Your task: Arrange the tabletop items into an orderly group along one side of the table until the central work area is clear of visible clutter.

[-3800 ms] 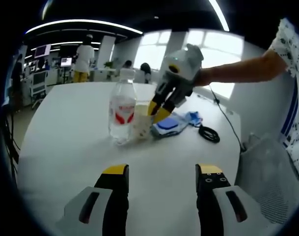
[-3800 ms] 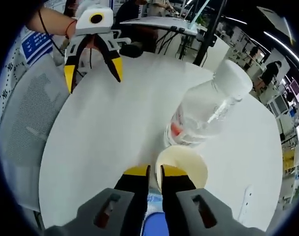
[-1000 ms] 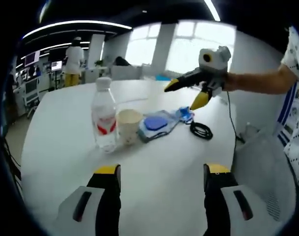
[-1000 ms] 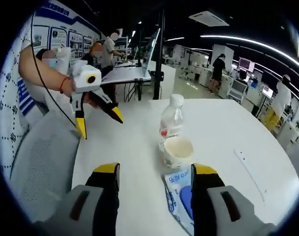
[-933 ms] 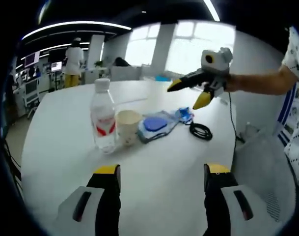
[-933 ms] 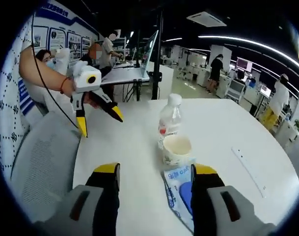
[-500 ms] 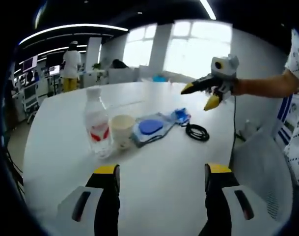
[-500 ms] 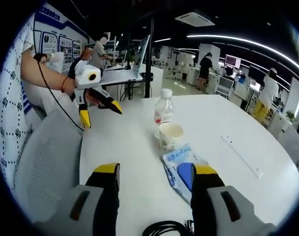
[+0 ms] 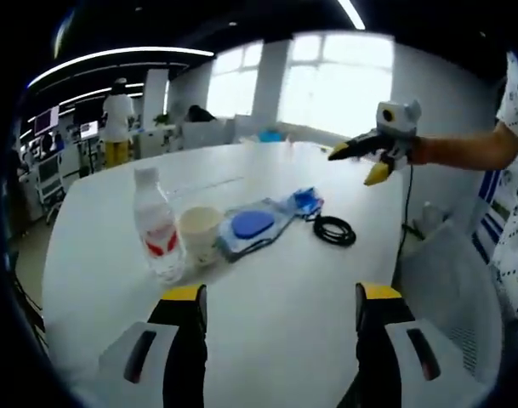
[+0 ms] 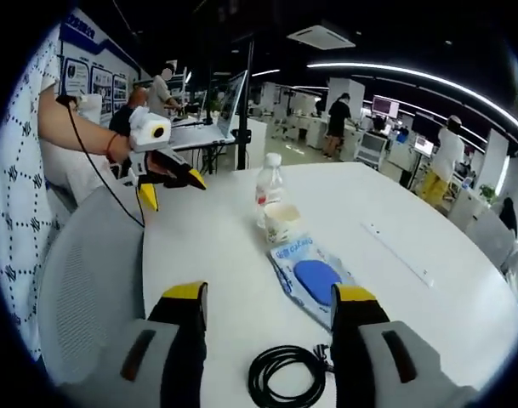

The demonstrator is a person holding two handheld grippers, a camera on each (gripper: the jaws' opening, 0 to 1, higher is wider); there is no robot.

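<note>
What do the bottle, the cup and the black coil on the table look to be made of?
Bottle: clear plastic, glossy; you see through it, with a white cap and a red label. Cup: likely paper, matte cream walls. Black coil: a cable, probably rubber or plastic sheathed, dull black, lying in loose loops. It is too small to tell more.

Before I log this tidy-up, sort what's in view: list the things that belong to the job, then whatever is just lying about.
Part of the job:
water bottle
paper cup
blue packet
coiled black cable
white table
left gripper and right gripper, both open, holding nothing

Just lying about:
mesh chair
white strip on the table's far side
</note>
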